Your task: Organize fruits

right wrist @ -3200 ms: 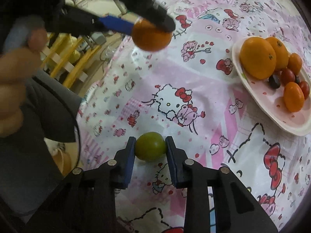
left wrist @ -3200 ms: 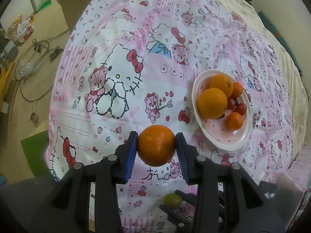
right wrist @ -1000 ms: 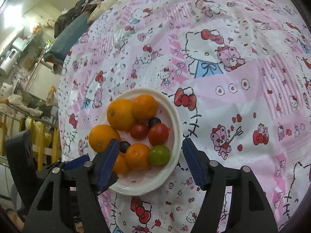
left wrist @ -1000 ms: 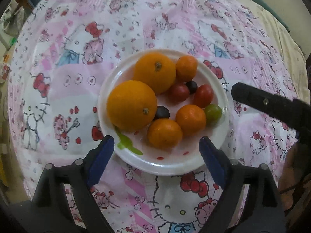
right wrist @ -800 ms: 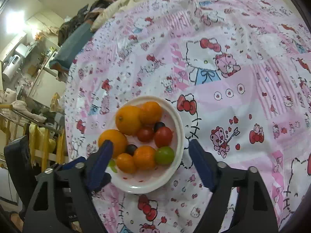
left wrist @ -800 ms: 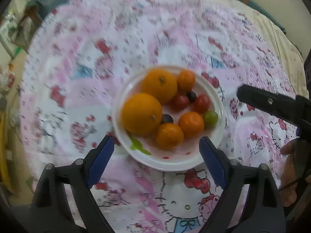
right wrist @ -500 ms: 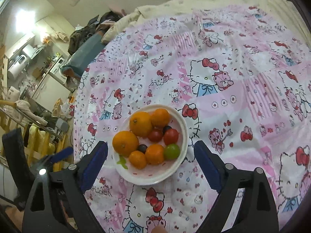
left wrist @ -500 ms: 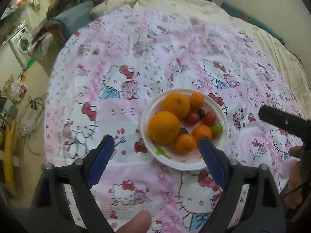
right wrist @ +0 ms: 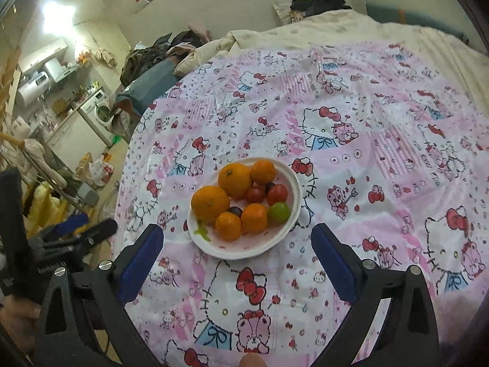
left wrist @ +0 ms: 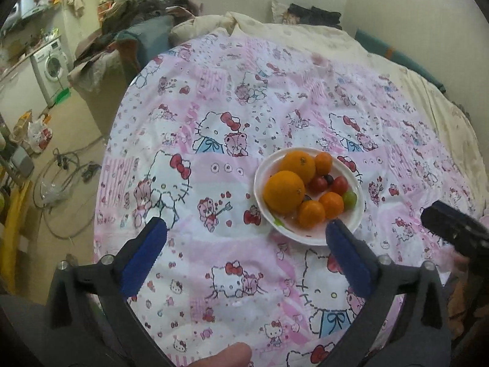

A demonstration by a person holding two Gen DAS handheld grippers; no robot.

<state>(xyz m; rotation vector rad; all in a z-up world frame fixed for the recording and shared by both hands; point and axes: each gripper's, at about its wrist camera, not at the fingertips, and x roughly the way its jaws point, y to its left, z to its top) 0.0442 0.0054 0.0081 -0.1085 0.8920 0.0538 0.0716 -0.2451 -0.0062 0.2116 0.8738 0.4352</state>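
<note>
A white plate (left wrist: 351,226) (right wrist: 290,180) rests on the pink cartoon-print bedspread (left wrist: 214,128) (right wrist: 382,140). It holds two large oranges (left wrist: 284,192) (right wrist: 210,203), smaller tangerines (left wrist: 311,214) (right wrist: 254,217), red cherry tomatoes (left wrist: 340,185) (right wrist: 277,194), dark grapes and a green fruit (left wrist: 349,198) (right wrist: 278,211). My left gripper (left wrist: 244,229) hangs well above the bed with its jaws opening and nothing between them. My right gripper (right wrist: 237,229) is likewise raised, its jaws opening and empty, the plate just beyond its tips.
A cream duvet and pillows (left wrist: 305,27) lie at the bed's far end. Left of the bed are bare floor with cables (left wrist: 61,177), plastic bags and a washing machine (left wrist: 52,64). The other gripper's dark body (left wrist: 452,229) (right wrist: 76,232) shows at each view's edge.
Both grippers have pulled back and up from the plate, which now looks smaller and farther. Both pairs of jaws have spread wider. The fruit stays on the plate.
</note>
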